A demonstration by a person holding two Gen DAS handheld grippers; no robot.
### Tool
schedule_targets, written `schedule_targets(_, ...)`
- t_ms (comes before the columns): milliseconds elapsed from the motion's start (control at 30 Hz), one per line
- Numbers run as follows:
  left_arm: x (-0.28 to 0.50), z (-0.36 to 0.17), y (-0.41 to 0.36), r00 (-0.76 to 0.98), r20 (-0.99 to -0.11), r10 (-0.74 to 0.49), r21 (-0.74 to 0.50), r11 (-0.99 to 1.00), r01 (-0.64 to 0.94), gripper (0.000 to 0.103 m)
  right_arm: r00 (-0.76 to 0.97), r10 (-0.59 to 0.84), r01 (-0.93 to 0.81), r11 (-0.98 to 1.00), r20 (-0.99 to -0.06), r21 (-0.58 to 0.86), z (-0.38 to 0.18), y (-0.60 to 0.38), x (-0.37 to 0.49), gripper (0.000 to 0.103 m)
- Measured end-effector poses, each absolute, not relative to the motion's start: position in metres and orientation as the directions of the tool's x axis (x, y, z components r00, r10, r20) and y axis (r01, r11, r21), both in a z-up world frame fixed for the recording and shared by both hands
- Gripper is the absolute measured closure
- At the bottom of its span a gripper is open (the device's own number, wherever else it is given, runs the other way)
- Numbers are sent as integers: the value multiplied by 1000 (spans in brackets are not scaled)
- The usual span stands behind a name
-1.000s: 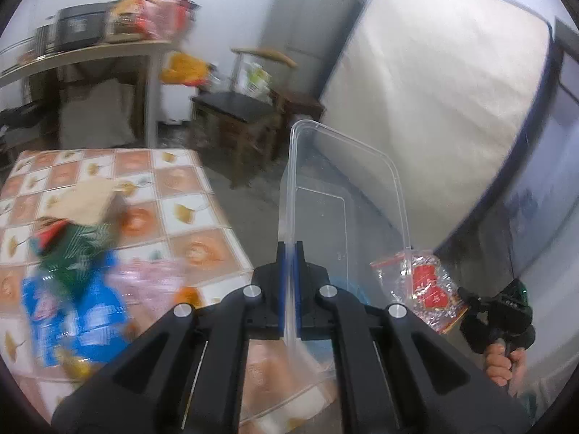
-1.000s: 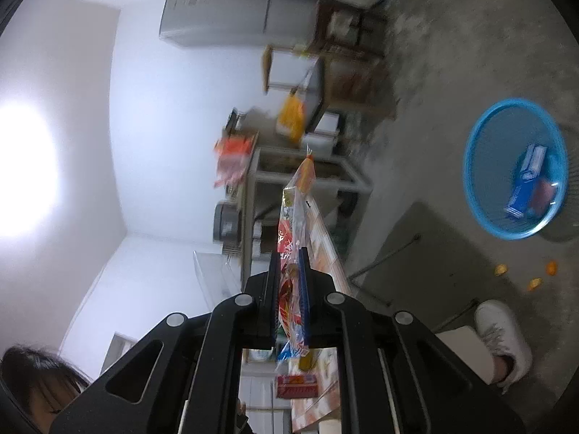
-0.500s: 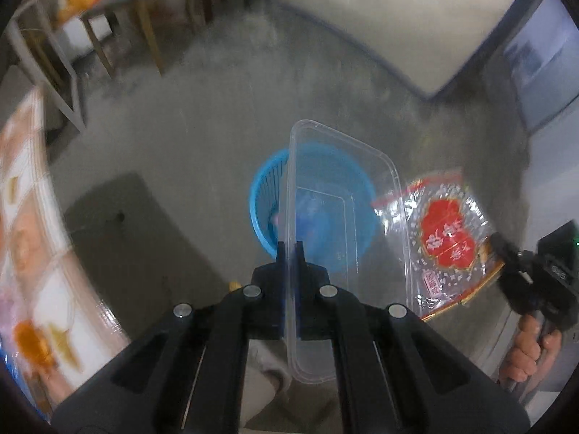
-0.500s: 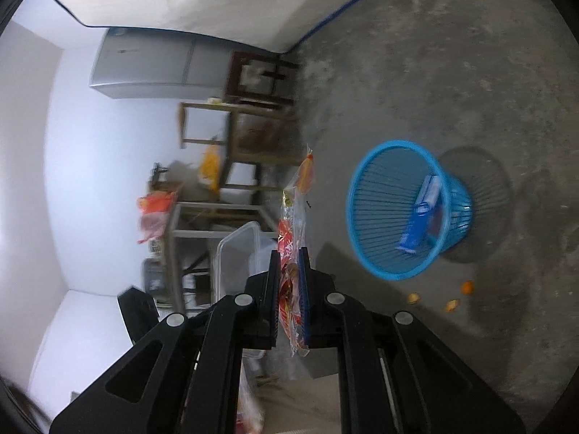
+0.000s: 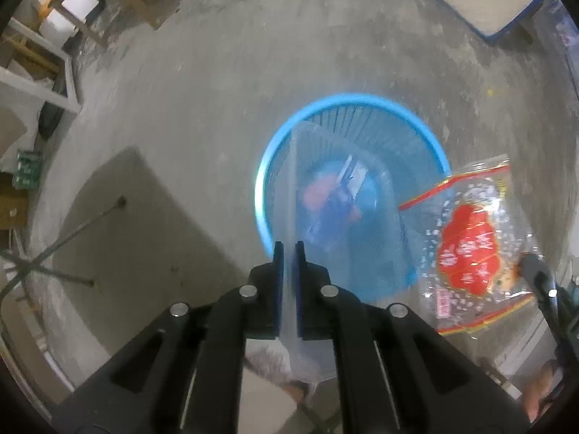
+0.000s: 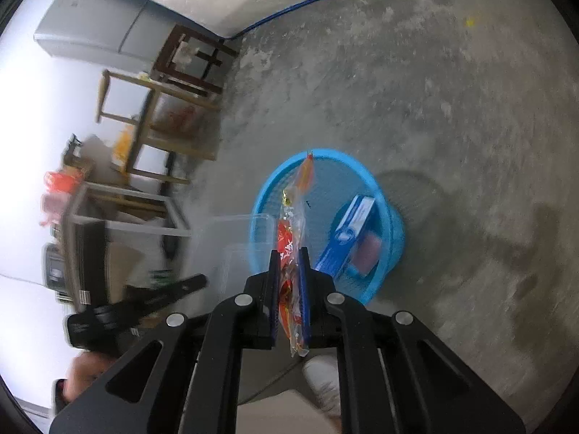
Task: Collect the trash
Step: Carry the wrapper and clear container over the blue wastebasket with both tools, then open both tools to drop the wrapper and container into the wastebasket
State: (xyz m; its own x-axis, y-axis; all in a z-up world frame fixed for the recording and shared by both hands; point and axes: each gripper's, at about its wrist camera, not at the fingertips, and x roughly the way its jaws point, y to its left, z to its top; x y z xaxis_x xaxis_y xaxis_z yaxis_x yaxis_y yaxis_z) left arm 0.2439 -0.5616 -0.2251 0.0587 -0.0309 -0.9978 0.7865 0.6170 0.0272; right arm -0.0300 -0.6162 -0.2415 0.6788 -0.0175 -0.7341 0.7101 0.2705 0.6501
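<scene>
My left gripper points down over a blue mesh basket on the concrete floor. Its jaws are opening, and the edge of a clear plastic container stands loosely between the pads, blurred. To its right hangs a clear snack wrapper with red print. My right gripper is shut on that wrapper, which it holds above the near rim of the basket. A blue box and a reddish packet lie inside. The container shows to the left.
Wooden stools and a white table frame stand left of the basket, with a grey fridge behind. A white shoe is just below my right gripper. Table legs cross the floor at the left.
Both grippers swung down from the table and room toward the floor and now hang over the blue basket. The left pads have parted slightly around the container's edge.
</scene>
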Motion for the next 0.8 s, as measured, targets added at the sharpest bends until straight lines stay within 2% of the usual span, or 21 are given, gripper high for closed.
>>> schedule_targets(33, 246, -225, -567, 62, -997, -44, 21, 617, 787, 95, 663, -28, 722, 286, -748, 630, -246, -619, -21, 93)
schedule_targets(67, 248, -225, -568, 67, -996, -53, 20, 619, 785, 89, 648, -31, 733, 294, -761, 613, -252, -622, -13, 93)
schedule_targets(100, 249, -225, -569, 79, -995, -54, 27, 625, 780, 72, 636, -29, 741, 301, -771, 600, -257, -624, -7, 92)
schedule_targets(167, 250, -221, -567, 97, -993, -74, 28, 634, 773, 52, 586, -23, 766, 341, -810, 544, -273, -628, 13, 89)
schedule_targets(300, 248, -210, -567, 113, -987, -118, 15, 623, 782, 49, 487, -42, 813, 386, -873, 435, -292, -629, 32, 83)
schedule_targets(400, 249, -198, -564, 145, -980, -138, 29, 617, 786, 46, 470, -48, 822, 388, -881, 418, -296, -628, 31, 74)
schedule_targets(433, 249, -194, -564, 152, -978, -145, 30, 618, 786, 45, 469, -53, 822, 391, -882, 414, -294, -627, 30, 67)
schedule_targets(467, 251, -192, -564, 155, -976, -150, 30, 619, 785, 44, 468, -59, 822, 395, -882, 410, -293, -625, 29, 64)
schedule_targets(800, 251, -140, -546, 155, -962, -227, -36, 663, 748, 43, 491, -101, 810, 418, -865, 411, -262, -617, 4, 64)
